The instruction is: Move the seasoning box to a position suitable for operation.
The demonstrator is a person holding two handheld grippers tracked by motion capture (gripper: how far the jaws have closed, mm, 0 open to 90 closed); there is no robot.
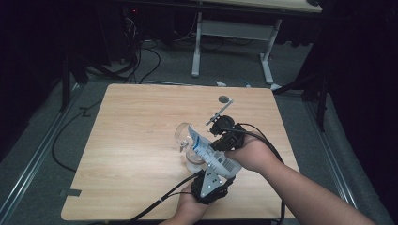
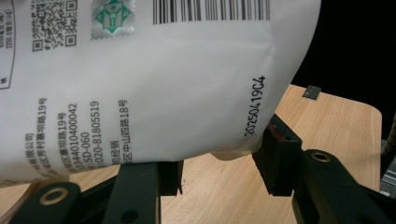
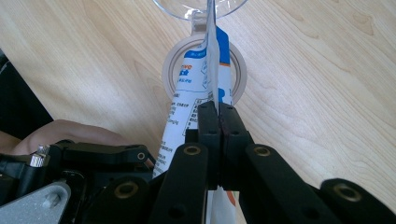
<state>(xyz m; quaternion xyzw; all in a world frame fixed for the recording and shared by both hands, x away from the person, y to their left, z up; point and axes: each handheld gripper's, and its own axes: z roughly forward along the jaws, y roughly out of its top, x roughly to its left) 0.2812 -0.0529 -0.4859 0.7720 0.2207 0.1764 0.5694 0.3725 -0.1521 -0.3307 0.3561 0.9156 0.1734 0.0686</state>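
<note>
White printed pouch was held tilted above the bench, upper end leaning toward a clear glass, lower end with the barcode near the person. In the right tool view the pouch ran edge-on over a round clear lid or base lying on the wood, with the glass rim just beyond it. Right tool was closed, jaws together and pinching the thin pouch edge; same in its own view. Left tool gripped the pouch's bulging bottom end; in the left tool view the jaws stood partly apart with the pouch sitting between them, pads against its sides. Small dark round mark sat on the far part of the bench, well apart from the work.
</note>
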